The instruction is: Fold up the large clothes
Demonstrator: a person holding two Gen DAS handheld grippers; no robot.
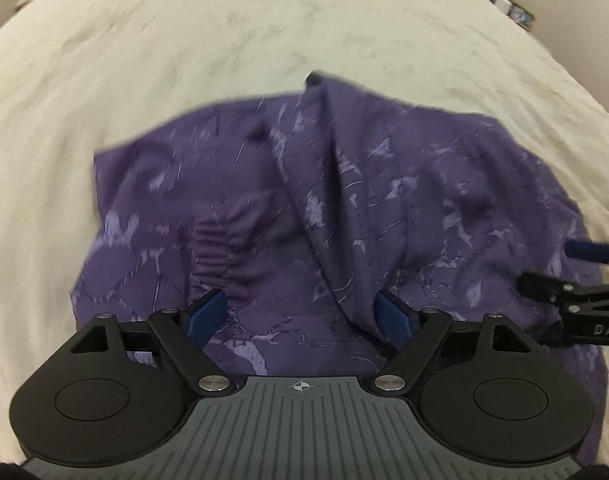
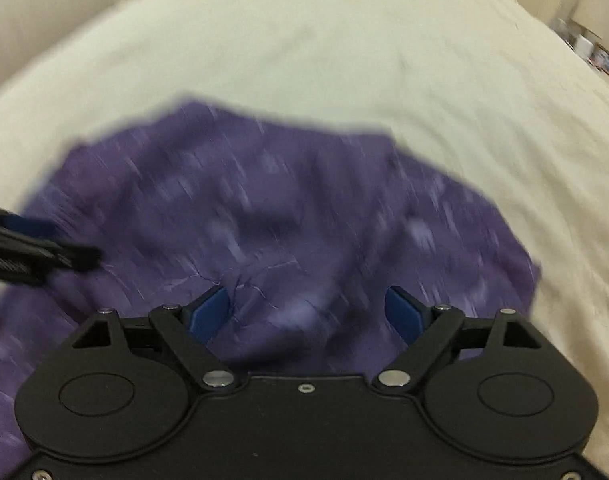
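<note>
Both jaws stand apart: left gripper (image 1: 302, 314) and right gripper (image 2: 308, 312) over a crumpled purple garment (image 1: 344, 200) on a cream bedsheet (image 1: 184, 40).

Purple garment (image 1: 344, 200) – pale lilac marbling, cream bedsheet (image 1: 184, 40), blue gripper pads (image 1: 206, 312)

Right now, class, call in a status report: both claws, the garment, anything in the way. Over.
Left claw open, low over the purple garment. Right claw open, same, holding nothing. Garment rumpled on the cream bedspread, unfolded. Nothing in the way.
</note>
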